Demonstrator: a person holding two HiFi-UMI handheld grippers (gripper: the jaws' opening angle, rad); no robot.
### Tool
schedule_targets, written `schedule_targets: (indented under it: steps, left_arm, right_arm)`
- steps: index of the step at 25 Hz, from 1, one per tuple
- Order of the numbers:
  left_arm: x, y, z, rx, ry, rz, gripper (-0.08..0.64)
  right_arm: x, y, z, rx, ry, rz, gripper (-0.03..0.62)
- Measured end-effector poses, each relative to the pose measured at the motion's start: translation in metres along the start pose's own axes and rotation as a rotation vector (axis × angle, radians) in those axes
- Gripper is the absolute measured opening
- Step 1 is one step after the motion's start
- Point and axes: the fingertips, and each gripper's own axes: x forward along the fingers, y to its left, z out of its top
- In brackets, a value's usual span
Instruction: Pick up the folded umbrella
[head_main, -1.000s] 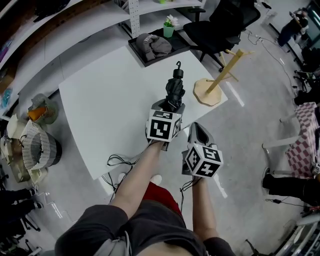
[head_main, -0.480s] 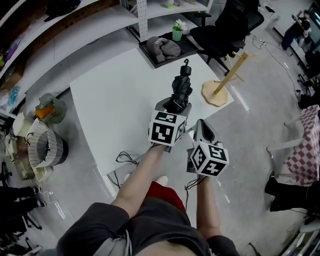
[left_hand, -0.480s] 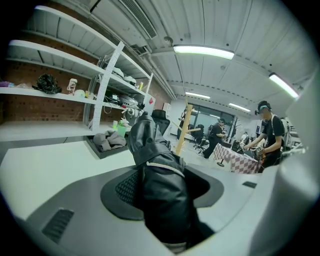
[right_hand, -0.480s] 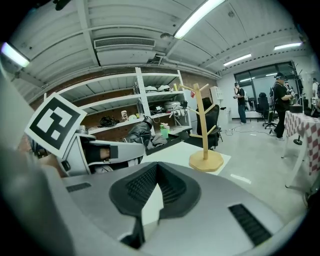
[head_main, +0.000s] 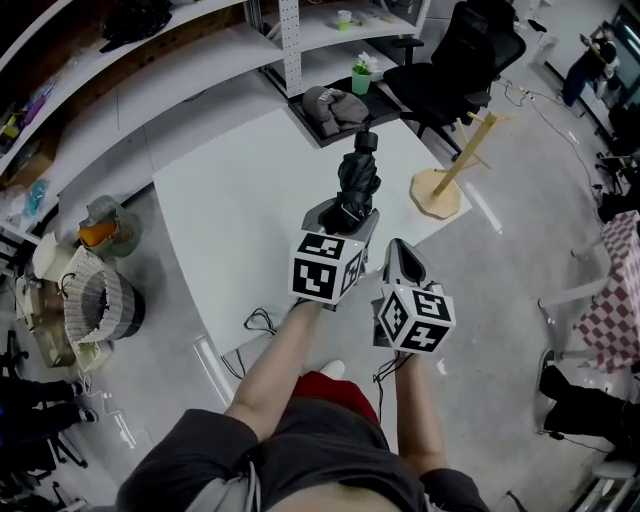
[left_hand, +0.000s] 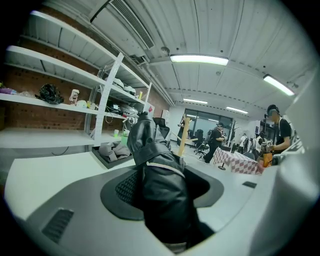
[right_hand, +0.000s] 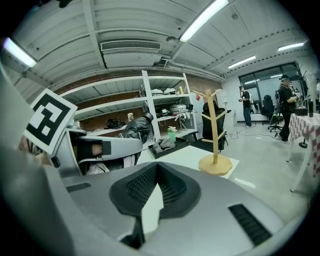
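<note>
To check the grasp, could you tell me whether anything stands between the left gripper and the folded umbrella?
Nothing visible does: the left gripper already has its jaws clamped on the folded umbrella, and the right gripper is empty beside it.

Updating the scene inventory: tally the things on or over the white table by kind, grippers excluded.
Black folded umbrella: 1
Wooden peg stand on a round base: 1
Black rectangular tray: 1
Grey cloth bundle: 1
Small green pot with a plant: 1
Total: 5
</note>
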Motion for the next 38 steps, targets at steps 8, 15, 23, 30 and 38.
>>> schedule_targets:
  steps: [8,15,23,30,38]
  left_arm:
    - [-0.037,0.011,0.017,0.046,-0.047,0.009,0.23]
    - [-0.075,0.032,0.026,0.063,-0.085,0.053,0.232]
    - [-0.114,0.061,0.033,0.081,-0.106,0.1,0.232]
    - [-0.143,0.086,0.031,0.089,-0.12,0.135,0.232]
    - [-0.176,0.115,0.023,0.092,-0.122,0.179,0.232]
  right_arm:
    - [-0.001,0.036,0.009,-0.025,-0.02,0.044,0.018]
    - [-0.005,0.062,0.016,-0.028,-0.049,0.077,0.018]
    - [0.002,0.099,0.021,-0.038,-0.059,0.127,0.018]
    - [0.007,0.127,0.023,-0.054,-0.06,0.165,0.018]
    - [0.006,0.155,0.019,-0.061,-0.063,0.19,0.018]
